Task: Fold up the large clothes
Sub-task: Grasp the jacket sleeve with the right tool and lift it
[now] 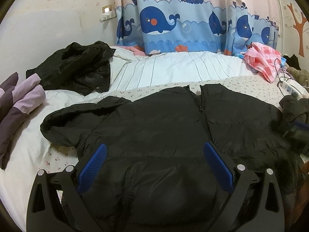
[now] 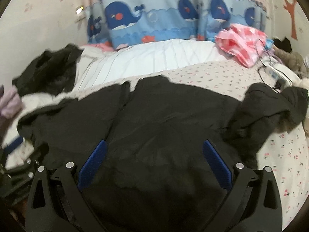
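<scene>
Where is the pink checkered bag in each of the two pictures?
Left wrist view: the pink checkered bag lies far right on the bed, below the curtain's edge.
Right wrist view: the same bag sits upper right, nearer the middle, and looks blurry.
Shared landmark: the whale curtain hangs behind the bed in both.

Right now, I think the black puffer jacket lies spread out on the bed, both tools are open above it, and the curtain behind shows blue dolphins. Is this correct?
Not quite: the curtain shows blue whales, not dolphins, clearest in the left wrist view. The rest holds: the black puffer jacket lies spread on the bed, with the left tool and right tool open above it.
</scene>
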The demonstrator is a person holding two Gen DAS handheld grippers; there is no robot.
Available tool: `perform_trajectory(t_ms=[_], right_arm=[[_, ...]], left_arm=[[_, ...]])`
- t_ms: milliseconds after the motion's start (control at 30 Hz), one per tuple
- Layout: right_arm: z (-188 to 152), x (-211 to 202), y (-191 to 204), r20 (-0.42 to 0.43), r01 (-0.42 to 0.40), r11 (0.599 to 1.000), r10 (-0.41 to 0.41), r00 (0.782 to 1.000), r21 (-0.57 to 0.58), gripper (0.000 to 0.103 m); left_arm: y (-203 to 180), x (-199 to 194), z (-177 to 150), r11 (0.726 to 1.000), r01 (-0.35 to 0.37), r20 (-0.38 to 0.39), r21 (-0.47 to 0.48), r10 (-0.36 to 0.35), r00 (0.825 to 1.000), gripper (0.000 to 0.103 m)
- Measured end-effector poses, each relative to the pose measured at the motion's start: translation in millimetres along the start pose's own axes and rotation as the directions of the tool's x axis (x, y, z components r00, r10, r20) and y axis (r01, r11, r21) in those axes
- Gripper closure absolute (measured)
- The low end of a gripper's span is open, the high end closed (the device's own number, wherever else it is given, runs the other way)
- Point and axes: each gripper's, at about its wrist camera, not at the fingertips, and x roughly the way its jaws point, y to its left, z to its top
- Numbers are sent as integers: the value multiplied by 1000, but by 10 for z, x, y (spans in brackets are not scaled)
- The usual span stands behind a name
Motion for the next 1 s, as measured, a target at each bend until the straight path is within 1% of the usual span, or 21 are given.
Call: perform_trajectory(t_ms=[67, 167, 233, 267, 333, 400, 433, 500, 567, 633, 667, 700, 733, 767, 800, 833, 867, 900, 933, 967, 1000], right_arm=[[121, -116, -326, 6, -18, 996, 18, 1000, 86, 7], [252, -310, -1143, 34, -18, 960, 9, 999, 280, 7], [238, -363, -1865, 21, -1, 902, -9, 1000, 431, 7], [224, -367, -2107, 15, 12, 882, -21, 1000, 470, 7], [184, -346, -2708, -14, 88, 834, -97, 995, 545, 7], [163, -262, -3165, -37, 116, 790, -118, 992, 602, 7], [167, -174, -3372, -48, 114, 773, -108, 993, 624, 7], [201, -11, -3593, -72, 128, 759, -106, 992, 638, 7], [233, 187, -3749, -78, 128, 750, -102, 992, 649, 7], [268, 373, -3890, -48, 98, 725, -89, 995, 682, 7], [282, 420, -3937, -17, 79, 716, -93, 995, 693, 7], [324, 464, -3970, 9, 64, 715, -98, 995, 697, 9], [408, 561, -4011, 19, 56, 720, -96, 995, 692, 27], [475, 624, -4029, 20, 38, 725, -71, 997, 688, 44], [565, 667, -4036, 20, 19, 725, -46, 999, 688, 81], [711, 672, -4030, 33, 17, 735, -54, 998, 678, 92], [857, 574, -3966, 64, 19, 766, -79, 995, 643, 93], [1016, 424, -3871, 103, 29, 810, -110, 989, 586, 96], [1194, 129, -3719, 180, 32, 866, -140, 974, 499, 96], [1280, -114, -3627, 238, 28, 893, -150, 960, 449, 96], [1316, -383, -3557, 299, 13, 911, -149, 943, 413, 97]], left_arm=[[-22, 14, -11, 1000, -1, -5, 5, 1, 1000, 7], [-77, 33, -34, 1000, 1, -13, 21, -1, 1000, 7], [-119, 44, -51, 999, -2, -14, 36, 2, 1000, 7], [-139, 48, -59, 999, -5, -14, 44, 6, 1000, 7], [-162, 50, -71, 998, -12, -10, 57, 13, 1000, 7], [-170, 49, -74, 998, -22, -3, 61, 22, 1000, 7], [-174, 51, -78, 998, -26, -1, 60, 26, 1000, 7], [-189, 67, -86, 997, -32, 0, 64, 32, 999, 7], [-213, 96, -97, 996, -39, -6, 76, 40, 999, 7], [-242, 124, -112, 994, -45, -12, 96, 46, 999, 7], [-257, 134, -119, 993, -47, -14, 107, 49, 999, 7], [-265, 143, -122, 992, -50, -13, 114, 52, 999, 7], [-274, 147, -126, 991, -53, -12, 122, 54, 998, 7], [-283, 150, -131, 990, -55, -11, 129, 57, 998, 7], [-292, 159, -137, 989, -60, -11, 136, 62, 998, 7], [-292, 163, -139, 988, -61, -13, 139, 64, 998, 7], [-287, 170, -138, 988, -62, -15, 141, 65, 998, 7], [-284, 177, -137, 988, -64, -17, 143, 67, 998, 7], [-283, 181, -138, 988, -65, -18, 143, 69, 997, 7], [-280, 183, -138, 988, -66, -18, 142, 69, 997, 7], [-276, 183, -139, 988, -65, -19, 137, 68, 998, 7]])
